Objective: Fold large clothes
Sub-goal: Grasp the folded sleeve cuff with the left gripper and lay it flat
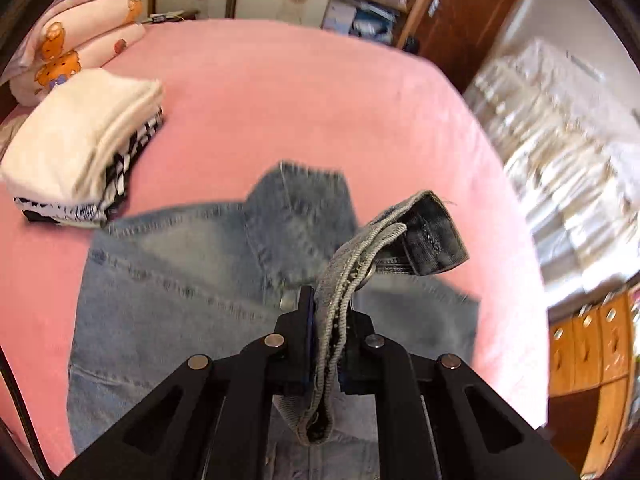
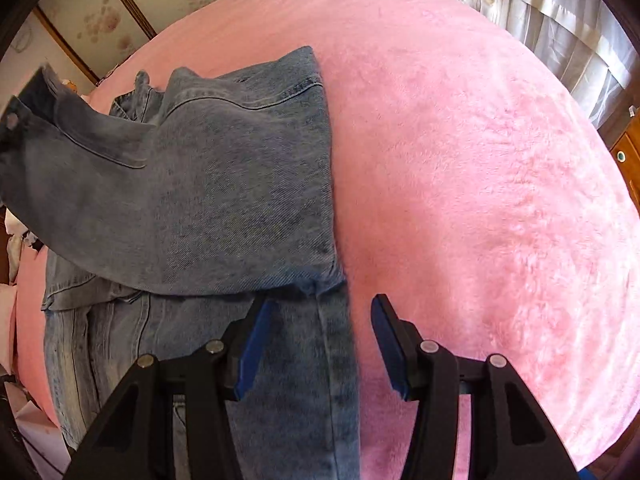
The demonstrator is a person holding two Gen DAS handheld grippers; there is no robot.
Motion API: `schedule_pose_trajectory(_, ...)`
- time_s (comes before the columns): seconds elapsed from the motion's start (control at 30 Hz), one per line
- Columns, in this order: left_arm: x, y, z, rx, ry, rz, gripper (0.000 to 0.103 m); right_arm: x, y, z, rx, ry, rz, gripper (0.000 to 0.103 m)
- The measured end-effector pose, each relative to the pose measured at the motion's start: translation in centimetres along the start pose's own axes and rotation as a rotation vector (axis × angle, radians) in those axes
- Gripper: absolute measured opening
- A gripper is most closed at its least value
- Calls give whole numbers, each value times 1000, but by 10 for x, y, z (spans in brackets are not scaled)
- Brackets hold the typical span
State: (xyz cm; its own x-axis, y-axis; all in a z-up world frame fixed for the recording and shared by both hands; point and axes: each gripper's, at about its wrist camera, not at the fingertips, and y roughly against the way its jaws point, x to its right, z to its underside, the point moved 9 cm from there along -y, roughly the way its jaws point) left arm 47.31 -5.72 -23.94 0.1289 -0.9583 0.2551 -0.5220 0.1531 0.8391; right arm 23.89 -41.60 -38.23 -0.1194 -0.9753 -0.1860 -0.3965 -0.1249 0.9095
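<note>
My left gripper was clenched on the cuff of the denim jacket, the blue pads pinching the thick folded edge so that the cuff stood up past my fingertips, its dark inner side and a metal snap showing. The rest of the jacket lay below on the pink blanket, spread over the near and middle part of the bed, with a collar or flap corner pointing toward the far side. To the far left of the jacket sat a stack of folded clothes, cream on top with black-and-white fabric beneath, just beside the jacket's left edge. Beyond it, at the far left corner, were patterned pillows with a bear print.

My right gripper was released, its jaws standing apart and pressing on nothing. It hovered over the jacket's right edge, the left finger above the denim and the right finger above bare blanket. In that view the sleeve stretched away to the left, lifted off the body of the jacket, with its buttoned cuff at the far left. Whether my right fingers touched the cloth I could not tell.
</note>
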Motion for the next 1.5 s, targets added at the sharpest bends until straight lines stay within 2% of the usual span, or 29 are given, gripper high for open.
schedule_pose_trajectory(0.17,-12,19,-18,48,6,-41,7,-8,-7,-3,15,53,-17,49)
schedule_pose_trajectory(0.23,-18,19,-14,33,17,-45,7,-10,-9,-3,19,85,-16,41)
schedule_pose_trajectory(0.3,-26,18,-8,18,25,-70,7,-9,-9,-6,37,122,10,30)
schedule_pose_trajectory(0.4,-44,17,4,12,30,-120,7,-8,-11,-12,39,145,6,27)
schedule_pose_trajectory(0.53,-81,10,22,-23,84,-195,7,-12,-8,-14,54,191,-3,23)
schedule_pose_trajectory(0.6,-104,2,33,-48,103,-253,7,-15,-5,-14,67,202,-28,21)
schedule_pose_trajectory(0.77,-147,-23,60,-103,166,-321,7,-28,-1,-13,79,220,-71,18)
schedule_pose_trajectory(0.87,-163,-45,77,-134,213,-315,7,-32,-9,-9,51,236,-33,17)
schedule_pose_trajectory(1.07,-186,-87,106,-160,226,-344,9,-28,-22,-12,32,141,12,17)
schedule_pose_trajectory(1.17,-196,-98,118,-174,275,-294,13,-28,-20,-14,36,112,40,17)
schedule_pose_trajectory(1.27,-196,-99,118,-171,260,-250,15,-20,-16,-14,29,47,43,16)
schedule_pose_trajectory(1.33,-193,-101,117,-180,230,-222,18,-19,-16,-19,28,11,31,16)
schedule_pose_trajectory(1.43,-188,-103,114,-181,180,-196,18,-3,-15,-24,15,-119,-66,17)
schedule_pose_trajectory(1.5,-185,-106,112,-186,147,-196,18,-3,-16,-24,0,-113,-77,17)
